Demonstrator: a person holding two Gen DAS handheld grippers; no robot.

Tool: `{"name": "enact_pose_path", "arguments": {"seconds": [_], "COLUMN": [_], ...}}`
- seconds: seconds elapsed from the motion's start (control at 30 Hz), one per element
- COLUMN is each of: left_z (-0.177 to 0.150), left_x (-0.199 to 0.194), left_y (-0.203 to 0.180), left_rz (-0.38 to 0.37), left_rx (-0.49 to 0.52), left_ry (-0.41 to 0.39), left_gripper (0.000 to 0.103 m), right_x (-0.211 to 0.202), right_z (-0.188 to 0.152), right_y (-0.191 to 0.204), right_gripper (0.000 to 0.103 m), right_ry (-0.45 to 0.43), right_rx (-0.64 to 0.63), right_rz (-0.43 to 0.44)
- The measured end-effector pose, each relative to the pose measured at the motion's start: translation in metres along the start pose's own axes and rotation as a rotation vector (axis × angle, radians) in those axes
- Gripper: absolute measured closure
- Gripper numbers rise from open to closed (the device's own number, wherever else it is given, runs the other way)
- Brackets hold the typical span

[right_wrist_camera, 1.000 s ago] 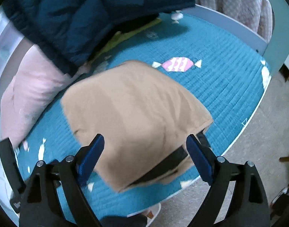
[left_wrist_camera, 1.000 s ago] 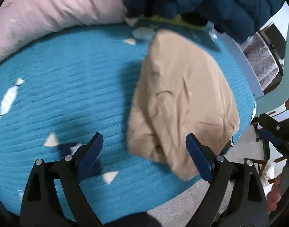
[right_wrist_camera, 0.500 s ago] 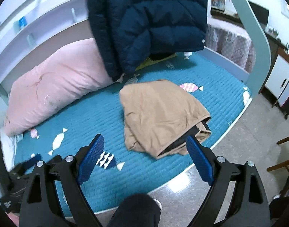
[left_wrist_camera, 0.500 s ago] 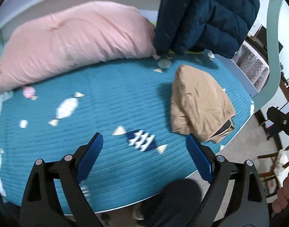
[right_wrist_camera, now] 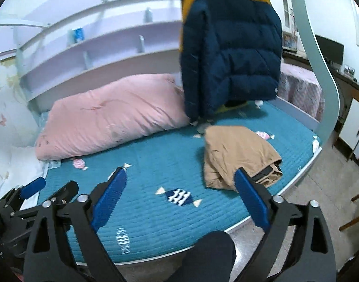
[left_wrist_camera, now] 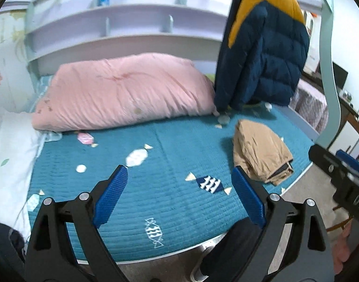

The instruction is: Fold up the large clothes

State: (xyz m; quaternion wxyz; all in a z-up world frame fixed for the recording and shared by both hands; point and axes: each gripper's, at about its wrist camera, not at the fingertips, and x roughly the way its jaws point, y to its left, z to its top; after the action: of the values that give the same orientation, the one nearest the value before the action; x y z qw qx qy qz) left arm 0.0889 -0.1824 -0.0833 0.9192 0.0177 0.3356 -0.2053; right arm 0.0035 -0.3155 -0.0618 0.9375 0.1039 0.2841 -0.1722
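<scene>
Both of my grippers stand wide and empty at the bottom of their frames: the left gripper [left_wrist_camera: 179, 197] holds nothing, and the right gripper [right_wrist_camera: 183, 195] has just been opening further with nothing between its pads. Past them, right of centre, I see the folded tan garment [left_wrist_camera: 261, 155] lying on the teal bed cover [left_wrist_camera: 179, 145] near the bed's front edge. Farther back a pink duvet [left_wrist_camera: 123, 96] fills the left, with a navy and yellow jacket [right_wrist_camera: 228, 56] hanging at the upper right.
</scene>
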Motion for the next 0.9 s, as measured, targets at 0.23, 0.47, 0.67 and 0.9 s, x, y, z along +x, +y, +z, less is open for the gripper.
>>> {"name": "enact_pose_path", "arguments": {"seconds": [0.23, 0.47, 0.67, 0.9], "left_z": [0.003, 0.005, 0.007, 0.007], "left_x": [-0.046, -0.079, -0.096, -0.103], "left_y": [0.023, 0.046, 0.060, 0.066], "left_rz": [0.056, 0.091, 0.136, 0.135], "left_rx": [-0.013, -0.069, -0.092, -0.090], "left_ry": [-0.112, -0.168, -0.202, -0.207], "left_gripper": [0.013, 0.013, 0.011, 0.011], "right_x": [-0.032, -0.050, -0.059, -0.061], "right_z": [-0.002, 0.005, 0.007, 0.007], "right_y": [0.034, 0.055, 0.070, 0.079], "right_gripper": [0.010, 0.010, 0.009, 0.009], "right_ry": [-0.083, -0.133, -0.155, -0.161], "right_rx": [-0.053, -0.103, -0.142, -0.166], "right_rz": [0.023, 0.067, 0.103, 0.098]}}
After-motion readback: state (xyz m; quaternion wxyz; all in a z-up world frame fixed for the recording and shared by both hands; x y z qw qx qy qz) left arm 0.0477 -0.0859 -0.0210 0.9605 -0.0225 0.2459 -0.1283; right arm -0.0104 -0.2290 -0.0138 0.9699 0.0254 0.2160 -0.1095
